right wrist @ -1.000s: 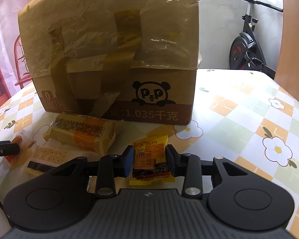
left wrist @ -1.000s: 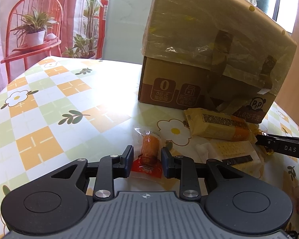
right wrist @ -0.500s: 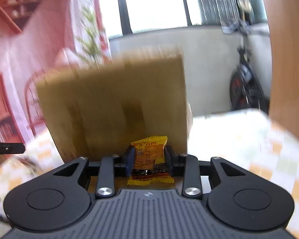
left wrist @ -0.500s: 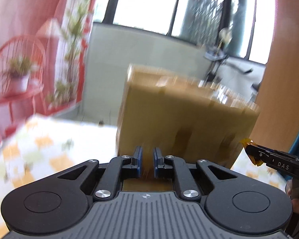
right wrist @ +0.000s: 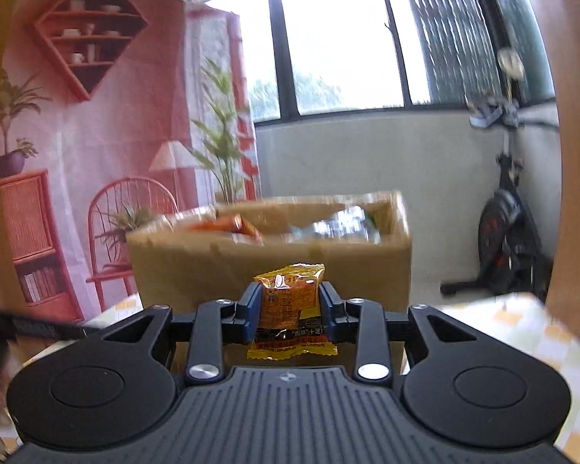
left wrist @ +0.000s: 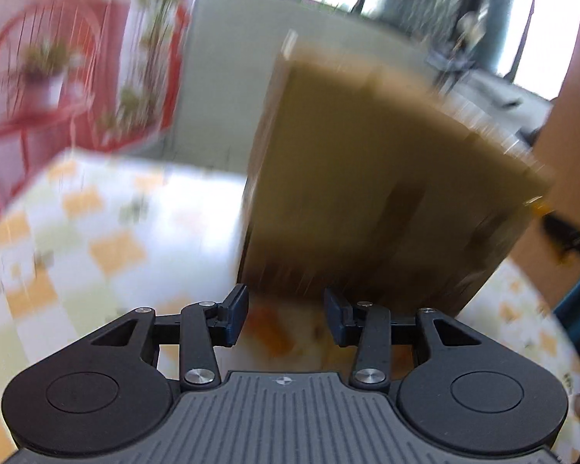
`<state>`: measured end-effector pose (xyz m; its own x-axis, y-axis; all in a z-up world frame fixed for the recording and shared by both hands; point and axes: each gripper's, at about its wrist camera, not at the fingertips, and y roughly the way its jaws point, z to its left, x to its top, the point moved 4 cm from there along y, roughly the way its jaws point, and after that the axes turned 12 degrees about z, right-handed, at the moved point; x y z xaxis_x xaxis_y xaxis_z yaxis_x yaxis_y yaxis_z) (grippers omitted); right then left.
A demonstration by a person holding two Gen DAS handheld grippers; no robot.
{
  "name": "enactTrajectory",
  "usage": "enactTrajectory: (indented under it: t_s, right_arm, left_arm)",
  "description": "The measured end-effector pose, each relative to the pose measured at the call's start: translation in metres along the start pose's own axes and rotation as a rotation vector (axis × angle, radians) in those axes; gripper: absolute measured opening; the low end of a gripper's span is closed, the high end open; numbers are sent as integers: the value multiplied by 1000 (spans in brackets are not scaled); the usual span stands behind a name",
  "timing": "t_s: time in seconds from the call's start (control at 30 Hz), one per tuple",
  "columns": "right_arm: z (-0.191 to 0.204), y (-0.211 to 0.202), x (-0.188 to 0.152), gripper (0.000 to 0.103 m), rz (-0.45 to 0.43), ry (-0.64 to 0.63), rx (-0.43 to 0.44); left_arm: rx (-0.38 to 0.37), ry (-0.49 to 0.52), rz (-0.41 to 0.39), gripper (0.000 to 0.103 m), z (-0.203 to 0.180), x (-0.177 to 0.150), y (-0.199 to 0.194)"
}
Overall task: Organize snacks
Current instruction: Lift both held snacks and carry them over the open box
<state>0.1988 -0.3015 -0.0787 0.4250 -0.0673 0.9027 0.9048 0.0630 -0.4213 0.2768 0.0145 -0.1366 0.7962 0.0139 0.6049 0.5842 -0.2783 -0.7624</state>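
The left wrist view is smeared by motion. My left gripper [left wrist: 286, 315] hangs above the table in front of the cardboard box [left wrist: 386, 193]. Its jaws are opening and the pads press on nothing. A blurred orange snack [left wrist: 270, 332] shows in the gap, low by the tabletop; I cannot tell whether it lies there. My right gripper [right wrist: 289, 309] is shut on a yellow-orange snack packet [right wrist: 290, 297], held upright in front of the box [right wrist: 251, 266]. The box's top is open, with an orange pack [right wrist: 228, 226] and clear wrappers [right wrist: 336, 228] inside.
The checked, flowered table [left wrist: 96, 232] runs left of the box. An exercise bike [right wrist: 510, 232] stands at the right by the wall. The left gripper's finger [right wrist: 38, 326] reaches in at the right wrist view's left edge. A red chair backdrop [left wrist: 38, 77] hangs behind the table.
Both grippers have risen from the table. The right one kept its packet and now sees over the box's rim. The left jaws closed, then parted again.
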Motion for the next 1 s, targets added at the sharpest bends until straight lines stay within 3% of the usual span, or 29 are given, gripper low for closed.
enactTrajectory:
  t_s: [0.07, 0.2, 0.37, 0.47, 0.6, 0.63, 0.67, 1.0]
  right_arm:
    - [-4, 2, -10, 34, 18, 28, -2]
    - [-8, 5, -23, 34, 43, 26, -6]
    - [-15, 11, -34, 34, 65, 44, 0]
    - [-20, 15, -40, 34, 80, 61, 3]
    - [-28, 15, -48, 34, 90, 82, 6]
    - [-29, 15, -50, 34, 93, 88, 5]
    - [-31, 16, -51, 34, 97, 96, 5]
    - [-37, 5, -54, 34, 89, 126, 0]
  left_arm:
    - [14, -50, 57, 46, 9, -2, 20]
    - [65, -103, 93, 46, 5, -1, 46]
    - [167, -73, 97, 46, -1, -1, 61]
    - [172, -117, 80, 48, -1, -6, 61]
    - [217, -45, 77, 48, -13, -8, 63]
    - [225, -33, 73, 38, -15, -9, 62]
    - [216, -31, 69, 21, -14, -11, 60]
    - [146, 0, 22, 20, -8, -25, 24]
